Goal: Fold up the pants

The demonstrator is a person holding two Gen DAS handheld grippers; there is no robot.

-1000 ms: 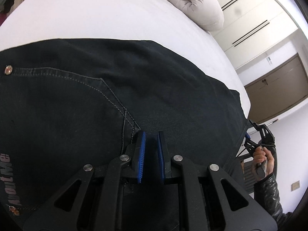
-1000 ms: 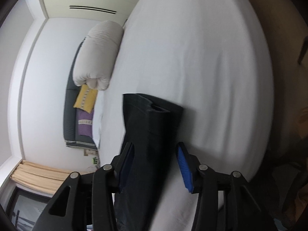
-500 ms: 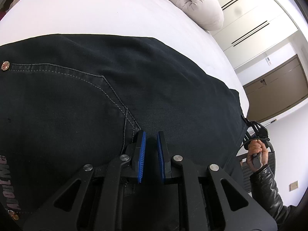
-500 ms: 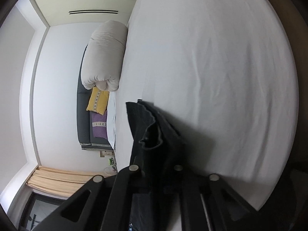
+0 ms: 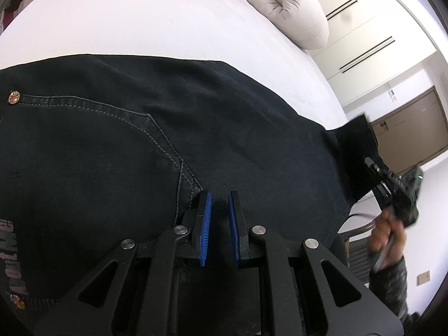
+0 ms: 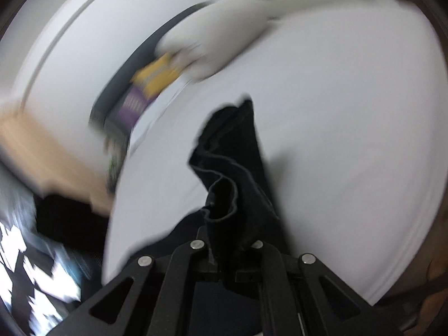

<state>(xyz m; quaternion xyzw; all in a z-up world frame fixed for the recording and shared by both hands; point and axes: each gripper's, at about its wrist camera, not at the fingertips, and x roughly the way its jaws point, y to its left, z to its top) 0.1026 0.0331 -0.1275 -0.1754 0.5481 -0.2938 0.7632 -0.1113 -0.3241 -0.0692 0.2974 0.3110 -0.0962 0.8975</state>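
Observation:
Black jeans (image 5: 117,151) lie spread on the white bed (image 5: 145,19), with pocket stitching and a rivet at the left. My left gripper (image 5: 219,210) hovers at the near edge of the jeans by the pocket corner, its blue pads a narrow gap apart, with no cloth seen between them. My right gripper (image 6: 228,240) is shut on the hem of the pant leg (image 6: 232,162) and lifts it off the bed. It also shows in the left wrist view (image 5: 390,187) at the far right, holding the raised leg end (image 5: 354,151).
A rolled beige duvet (image 5: 282,8) lies at the head of the bed. White wardrobes (image 5: 361,25) and a brown door (image 5: 411,128) stand beyond. The right wrist view is blurred; a dark sofa with yellow and purple cushions (image 6: 151,84) stands by the wall.
My right gripper closed on the pant leg hem and lifted it, swinging round. My left gripper's jaws parted slightly and stayed in place.

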